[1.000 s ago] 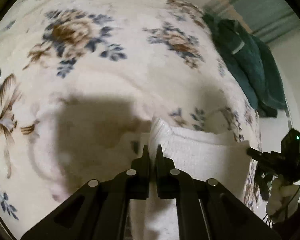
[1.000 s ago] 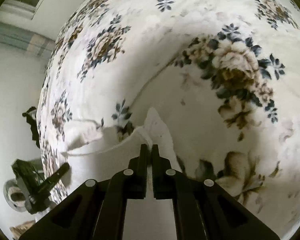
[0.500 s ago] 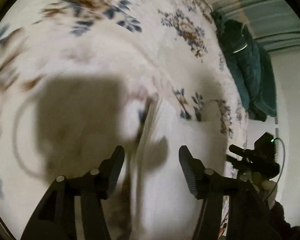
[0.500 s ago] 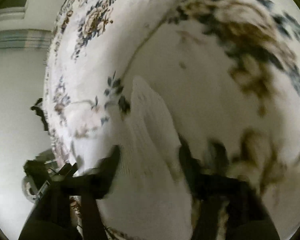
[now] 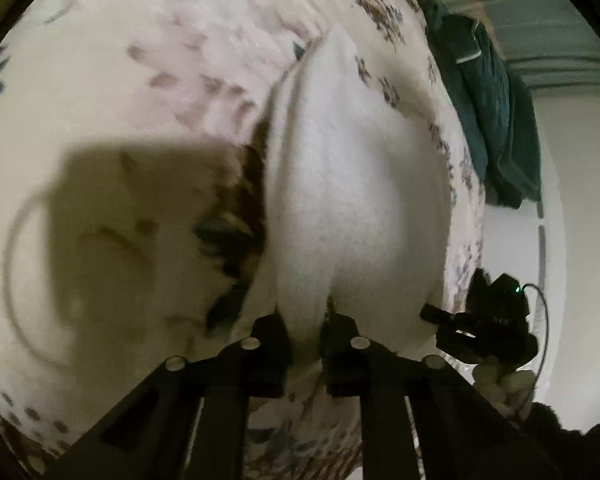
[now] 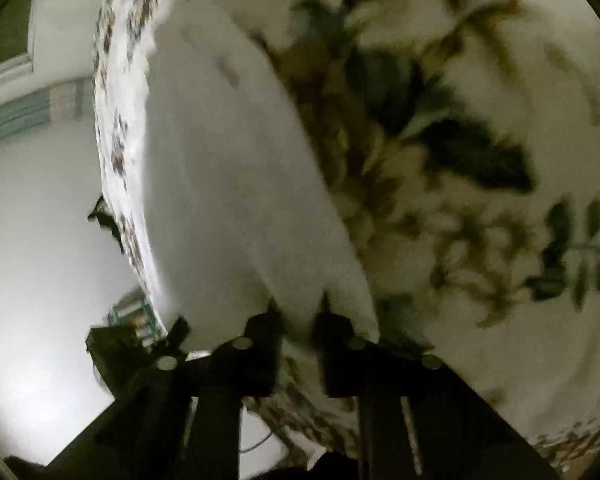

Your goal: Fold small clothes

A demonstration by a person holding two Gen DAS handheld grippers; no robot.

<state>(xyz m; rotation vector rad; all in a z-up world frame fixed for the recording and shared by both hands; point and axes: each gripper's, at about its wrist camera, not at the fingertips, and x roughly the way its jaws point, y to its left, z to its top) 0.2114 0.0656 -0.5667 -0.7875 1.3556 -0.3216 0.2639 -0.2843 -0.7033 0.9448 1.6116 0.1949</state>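
Note:
A small white knit garment lies flat on a floral bedspread. My left gripper is closed down on the garment's near edge, a fold of white cloth pinched between its fingers. The same white garment fills the middle of the right wrist view. My right gripper also pinches its near edge between narrowly set fingers. The right gripper also shows in the left wrist view, at the garment's right corner. Both views are blurred.
A dark teal garment lies at the bed's far right edge. The bed edge and a white wall lie left of the garment in the right wrist view. The floral bedspread spreads to its right.
Both grippers let go of the far edge and opened half a second ago. They have pulled back and closed on the garment's near edge.

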